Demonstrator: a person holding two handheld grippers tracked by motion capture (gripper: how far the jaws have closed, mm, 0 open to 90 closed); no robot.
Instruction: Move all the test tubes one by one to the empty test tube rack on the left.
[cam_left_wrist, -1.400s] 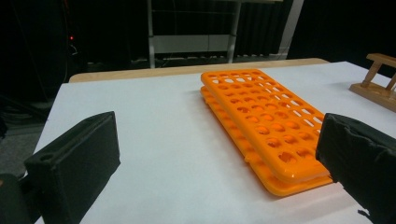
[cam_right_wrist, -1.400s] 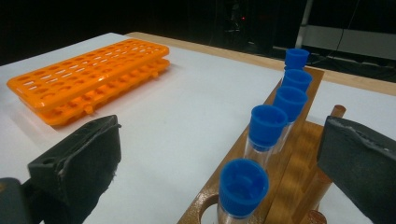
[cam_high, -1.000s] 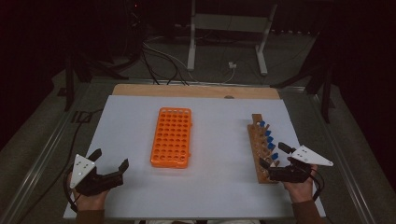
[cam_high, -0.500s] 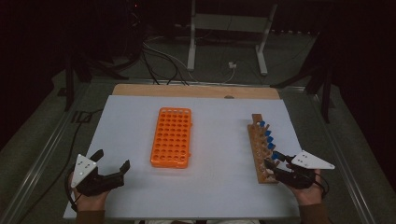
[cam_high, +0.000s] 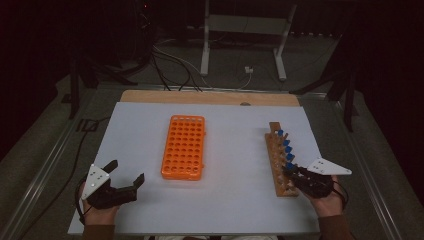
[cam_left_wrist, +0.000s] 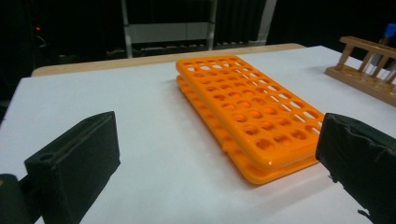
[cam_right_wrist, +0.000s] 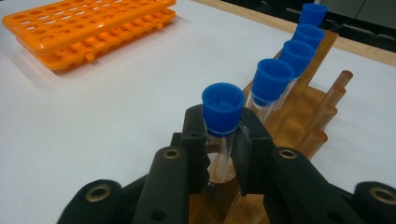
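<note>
On the white counter (cam_high: 150, 130), the orange tube rack (cam_high: 184, 146) lies unmoved at centre. At the wooden rack (cam_high: 280, 162), near right, the right gripper (cam_high: 291, 171) has just closed its fingers on the nearest blue-capped test tube (cam_right_wrist: 222, 122). The left gripper (cam_high: 126, 173), near left, keeps its fingers wide.

No readable text, no labels, no brands, no numbers, no signs
</note>
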